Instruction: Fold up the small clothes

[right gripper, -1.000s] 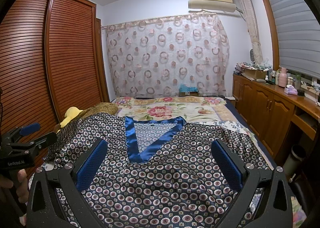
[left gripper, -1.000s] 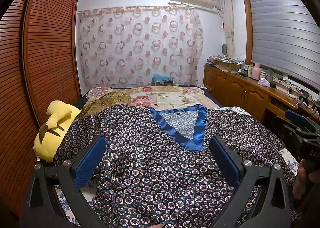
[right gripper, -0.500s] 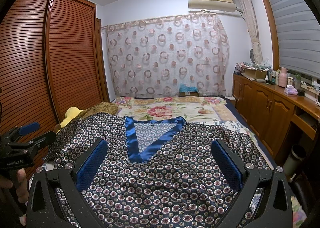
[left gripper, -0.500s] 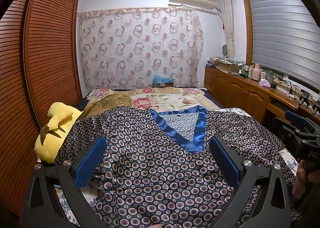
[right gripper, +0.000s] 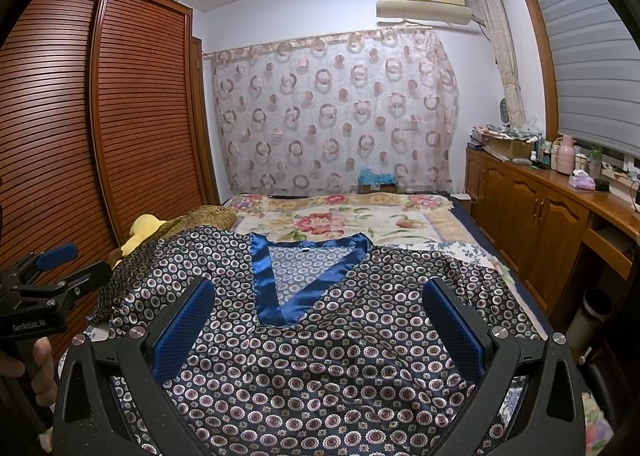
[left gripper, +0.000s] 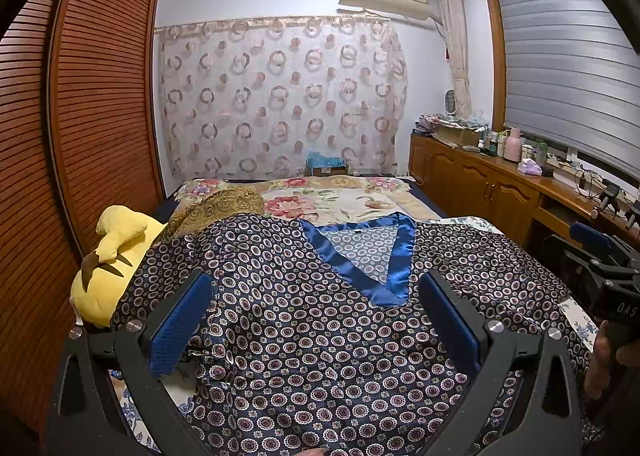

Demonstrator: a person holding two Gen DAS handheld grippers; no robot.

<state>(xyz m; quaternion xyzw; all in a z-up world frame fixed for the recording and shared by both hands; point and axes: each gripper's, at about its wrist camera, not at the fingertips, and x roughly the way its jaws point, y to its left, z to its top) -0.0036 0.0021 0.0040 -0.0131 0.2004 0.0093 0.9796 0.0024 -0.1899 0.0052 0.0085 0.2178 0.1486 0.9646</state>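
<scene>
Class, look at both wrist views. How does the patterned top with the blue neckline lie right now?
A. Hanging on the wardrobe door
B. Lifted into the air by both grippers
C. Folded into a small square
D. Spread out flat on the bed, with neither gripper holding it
D: the patterned top lies spread over the bed, and the left gripper and right gripper are both open above it, gripping nothing.

- Left gripper: raised a touch; the yellow plush toy sits marginally lower in its view.
- Right gripper: no visible shift.
</scene>
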